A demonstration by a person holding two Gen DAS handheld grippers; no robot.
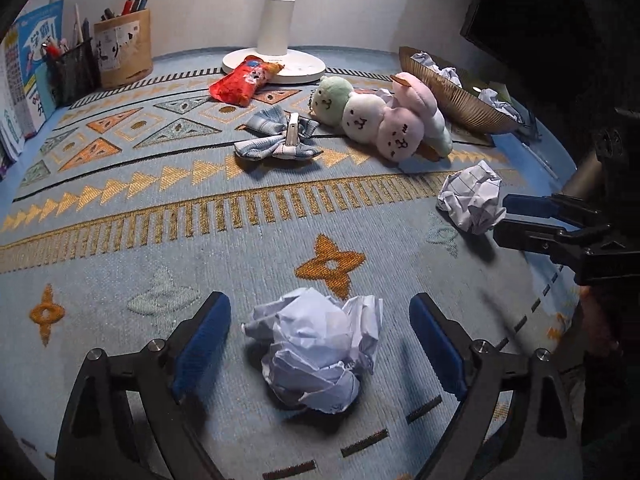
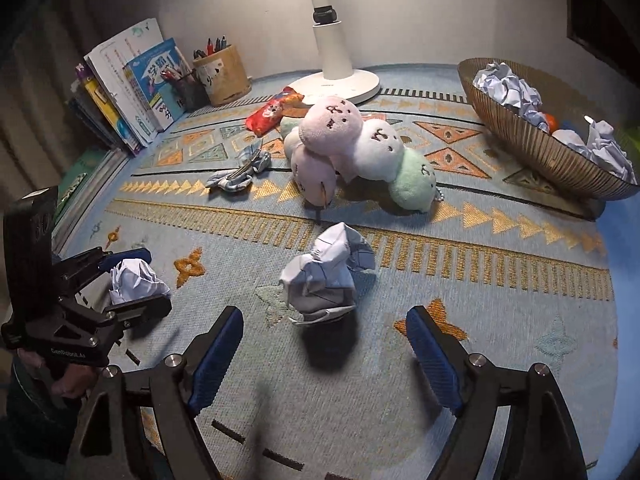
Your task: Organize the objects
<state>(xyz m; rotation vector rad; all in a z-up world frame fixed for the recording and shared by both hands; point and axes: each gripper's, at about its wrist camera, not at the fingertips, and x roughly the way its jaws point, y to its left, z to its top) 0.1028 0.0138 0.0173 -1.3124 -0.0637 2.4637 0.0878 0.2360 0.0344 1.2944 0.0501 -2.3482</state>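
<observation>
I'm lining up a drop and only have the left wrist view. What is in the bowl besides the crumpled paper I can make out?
Observer: An orange round thing sits among the paper wads, near the middle of the bowl.
Operator: I see the right gripper only side-on. Is its paper ball gripped?
Observer: No. The right gripper is open, and the lined paper ball lies on the cloth just ahead of its jaws, with neither pad touching it.
</observation>
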